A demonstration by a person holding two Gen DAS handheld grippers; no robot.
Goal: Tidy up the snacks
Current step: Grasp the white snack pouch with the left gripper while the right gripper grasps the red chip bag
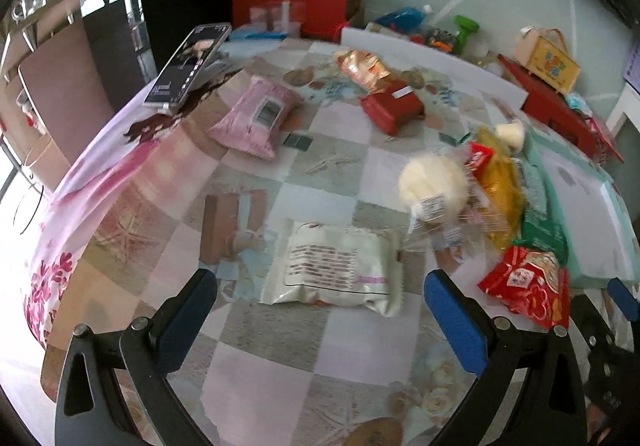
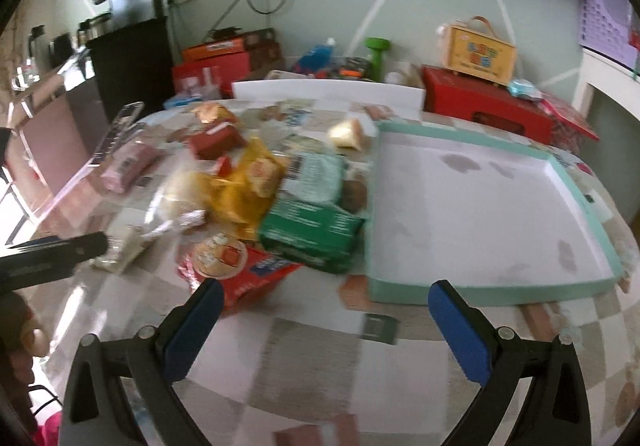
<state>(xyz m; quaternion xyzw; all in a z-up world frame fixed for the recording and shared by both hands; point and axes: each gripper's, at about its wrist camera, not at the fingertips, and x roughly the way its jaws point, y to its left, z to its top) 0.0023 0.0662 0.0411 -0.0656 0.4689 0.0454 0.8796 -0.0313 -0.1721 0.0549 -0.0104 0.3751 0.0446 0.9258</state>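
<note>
Both grippers hang over the patchwork tablecloth [image 1: 248, 346] with their blue-padded fingers spread wide and nothing between them.

In the left wrist view, the left gripper [image 1: 320, 300] points almost straight at a white snack packet [image 1: 334, 266] lying flat at lower centre of the frame, printed side up. The packet sits just ahead of the gap between the fingers, and its long axis runs left to right across the frame, so it lies crosswise to the line the fingers would close along. As I judge it, the left gripper is the nearer one for this packet, though it may need to turn or come at a short end to get a clean pinch.

In the right wrist view, the right gripper [image 2: 322, 308] hovers with a red snack bag [image 2: 240, 270] just beyond its left finger, at lower centre-left. Behind that, a jumble of snacks crowds the middle of the frame: a green packet [image 2: 310, 234], a yellow bag [image 2: 244, 186] and a round pale bun in clear wrap [image 2: 180, 194]. To the right of them, touching or nearly so, lies a shallow mint-rimmed tray [image 2: 576, 206], white inside and holding nothing that I can see. The tray looks like the place the snacks are meant to go, and it lies on the right gripper's side.

Further back in the left view sit a pink packet [image 1: 256, 118] and a dark red box [image 1: 394, 108], well apart from either gripper.
</note>
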